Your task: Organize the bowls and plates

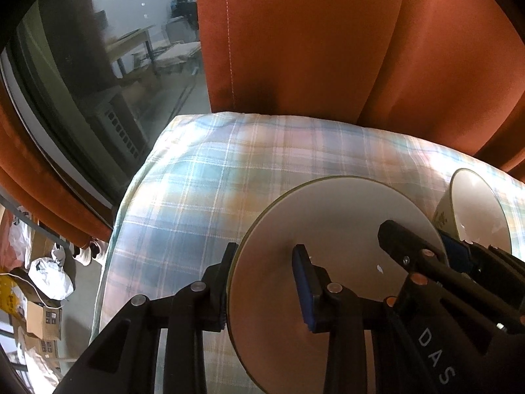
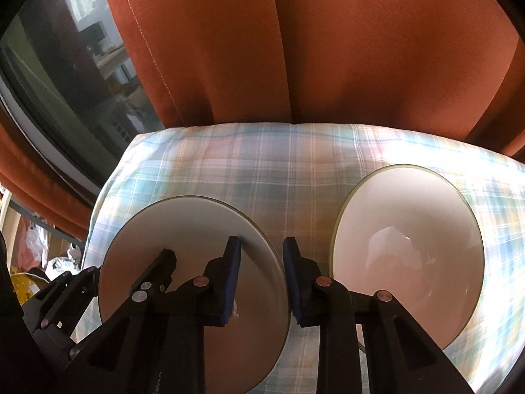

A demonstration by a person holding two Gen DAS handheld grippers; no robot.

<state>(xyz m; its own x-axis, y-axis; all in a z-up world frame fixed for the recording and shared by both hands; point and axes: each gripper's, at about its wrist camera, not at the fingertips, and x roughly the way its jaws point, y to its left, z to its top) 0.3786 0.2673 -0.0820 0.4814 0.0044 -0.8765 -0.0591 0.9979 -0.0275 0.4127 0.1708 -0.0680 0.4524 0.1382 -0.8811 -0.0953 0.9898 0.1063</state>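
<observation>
Beside the gripped plate [image 2: 183, 229], a bowl [image 2: 410, 246] on plaid cloth [image 2: 262, 170].

We saw our left gripper [image 1: 265, 282] clamped on the left rim of a white plate [image 1: 334, 229] lying on a plaid cloth [image 1: 197, 190]. Our right gripper [image 1: 423, 246] gripped the plate's far side, beside a bowl [image 1: 475, 207] and under orange curtains [image 1: 328, 49].
</observation>
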